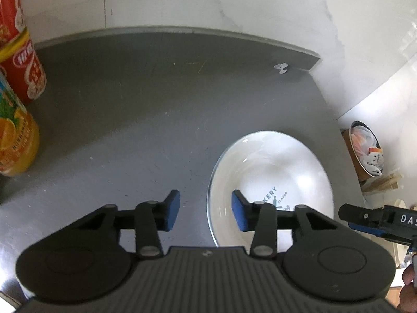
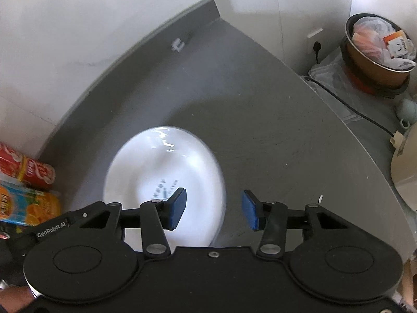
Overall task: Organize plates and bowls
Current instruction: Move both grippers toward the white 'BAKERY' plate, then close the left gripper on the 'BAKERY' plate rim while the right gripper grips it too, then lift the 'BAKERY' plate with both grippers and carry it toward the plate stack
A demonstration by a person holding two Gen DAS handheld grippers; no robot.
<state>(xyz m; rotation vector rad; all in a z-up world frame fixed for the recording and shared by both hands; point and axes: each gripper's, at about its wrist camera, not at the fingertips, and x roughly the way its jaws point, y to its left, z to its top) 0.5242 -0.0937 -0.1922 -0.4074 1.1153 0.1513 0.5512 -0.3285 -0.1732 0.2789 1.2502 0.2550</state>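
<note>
A white bowl [image 1: 271,172] with dark printed lettering inside sits on the grey counter [image 1: 146,109]. In the left wrist view my left gripper [image 1: 206,212] is open; its right pad hangs over the bowl's left side and its left pad over bare counter, the rim between them. The right wrist view shows the same bowl [image 2: 161,167], and my right gripper [image 2: 214,210] is open with the bowl's right rim between its blue pads. Neither gripper holds anything. The right gripper's body [image 1: 378,221] shows at the right edge of the left wrist view.
A red can [image 1: 23,60] and an orange juice can [image 1: 15,135] stand at the counter's left. White walls back the counter corner. A small white clip [image 2: 177,44] lies near the back edge. Beyond the right edge sit a bin with bags [image 2: 378,52], a black cord [image 2: 346,104] and a cream appliance [image 2: 406,172].
</note>
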